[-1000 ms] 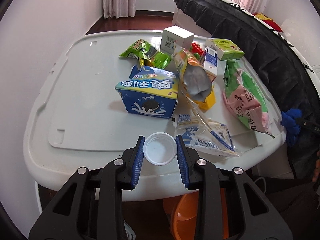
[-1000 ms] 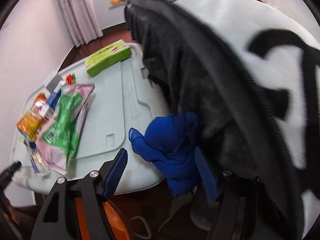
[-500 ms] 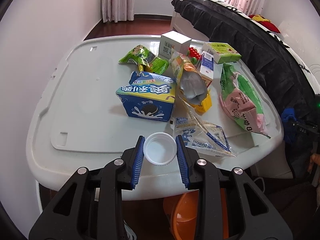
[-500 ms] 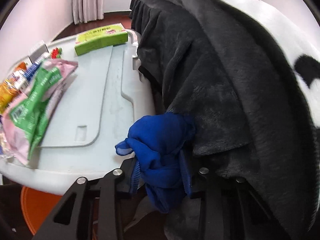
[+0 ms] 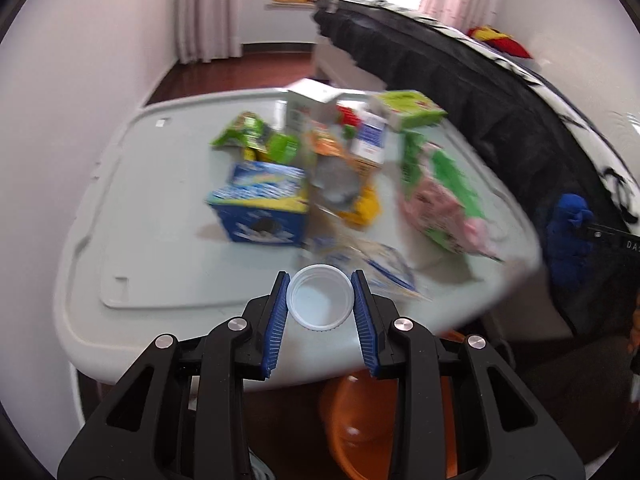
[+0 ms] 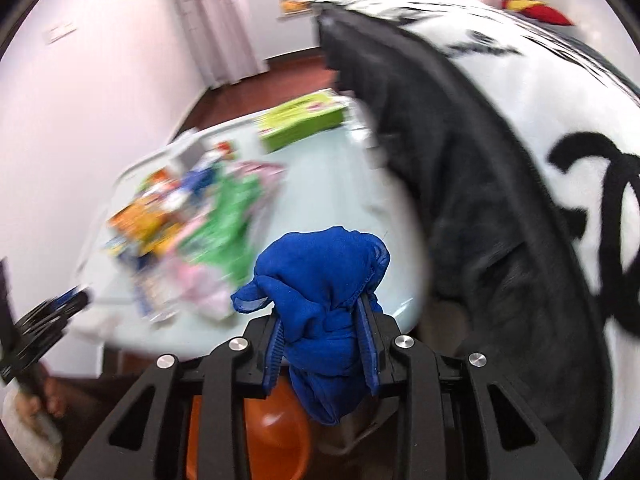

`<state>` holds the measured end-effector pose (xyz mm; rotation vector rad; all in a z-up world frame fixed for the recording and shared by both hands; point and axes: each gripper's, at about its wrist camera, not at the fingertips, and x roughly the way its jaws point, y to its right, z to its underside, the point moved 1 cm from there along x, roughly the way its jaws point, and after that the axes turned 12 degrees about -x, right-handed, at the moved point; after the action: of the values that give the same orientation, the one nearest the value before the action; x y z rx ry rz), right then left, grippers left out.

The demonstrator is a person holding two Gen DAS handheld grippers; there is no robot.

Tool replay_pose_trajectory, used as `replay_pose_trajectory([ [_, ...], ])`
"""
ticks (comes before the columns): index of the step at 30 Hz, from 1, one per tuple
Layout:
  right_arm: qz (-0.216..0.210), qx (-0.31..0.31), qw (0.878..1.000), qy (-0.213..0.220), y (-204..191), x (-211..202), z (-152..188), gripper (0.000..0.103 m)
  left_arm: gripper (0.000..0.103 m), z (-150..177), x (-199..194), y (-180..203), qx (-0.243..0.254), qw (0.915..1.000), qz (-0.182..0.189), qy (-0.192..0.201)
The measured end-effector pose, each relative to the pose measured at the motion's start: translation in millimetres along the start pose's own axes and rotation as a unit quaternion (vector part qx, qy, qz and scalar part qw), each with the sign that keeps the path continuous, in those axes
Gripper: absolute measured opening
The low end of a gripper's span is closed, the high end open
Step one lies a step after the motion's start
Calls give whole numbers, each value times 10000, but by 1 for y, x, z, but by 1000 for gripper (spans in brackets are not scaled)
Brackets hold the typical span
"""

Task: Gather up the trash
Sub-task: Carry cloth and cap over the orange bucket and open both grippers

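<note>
Over the near edge of the bench (image 5: 160,240), the left gripper (image 5: 320,304) is clamped on a small white cup (image 5: 321,302), its open mouth facing the camera and a blue pad pressed to each side. Off to the right, beside the dark blanket (image 6: 460,184) hanging from the bed, the right gripper (image 6: 326,340) is squeezed tight on a bunched blue cloth (image 6: 320,276), which bulges above the pads and droops below them. An orange bin (image 5: 360,432) sits on the floor under the bench's front edge, showing below both grippers. That is the relation that matters, I think: each load lies almost straight above the bin, the cup seemingly nearer its centre, so a short drop downward would serve either hand. The rest of the trash, a blue carton (image 5: 260,208), green snack bags (image 5: 256,140) and a pink-and-green pouch (image 5: 444,200), lies on the bench beyond the cup, blurred.
</note>
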<state>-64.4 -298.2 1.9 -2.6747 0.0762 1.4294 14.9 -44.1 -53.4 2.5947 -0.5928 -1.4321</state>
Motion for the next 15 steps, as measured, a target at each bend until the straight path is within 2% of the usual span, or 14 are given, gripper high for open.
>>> replay_pose_trajectory([
  [2,-388,-87,9991,-177,-19,-3,12,32,31,12,-2,11,125,9993,277,-211],
  [3,-551,-145,9980,-272,-31,-4,24,33,31,25,-2,21,246,9977,468,-416],
  [5,-787,-252,9952,-534,-52,7,44,33,31,44,5,35,408,9941,624,-788],
  [8,-1045,-351,9887,-1011,-74,29,76,33,31,77,27,50,457,9842,828,-1495],
  [10,-1274,-380,9827,-1287,-85,44,92,35,31,94,38,54,534,9803,736,-1751],
  [11,-1402,-450,9774,-1518,-92,55,100,38,35,100,41,57,660,9789,663,-1815],
  [12,-1397,-467,9754,-1637,-96,61,107,41,52,107,48,60,805,9760,489,-1965],
  [14,-1225,-533,9761,-1713,-96,70,114,63,72,121,60,61,928,9709,158,-2202],
  [15,-1124,-565,9776,-1689,-95,70,116,87,72,128,64,60,990,9681,40,-2300],
])
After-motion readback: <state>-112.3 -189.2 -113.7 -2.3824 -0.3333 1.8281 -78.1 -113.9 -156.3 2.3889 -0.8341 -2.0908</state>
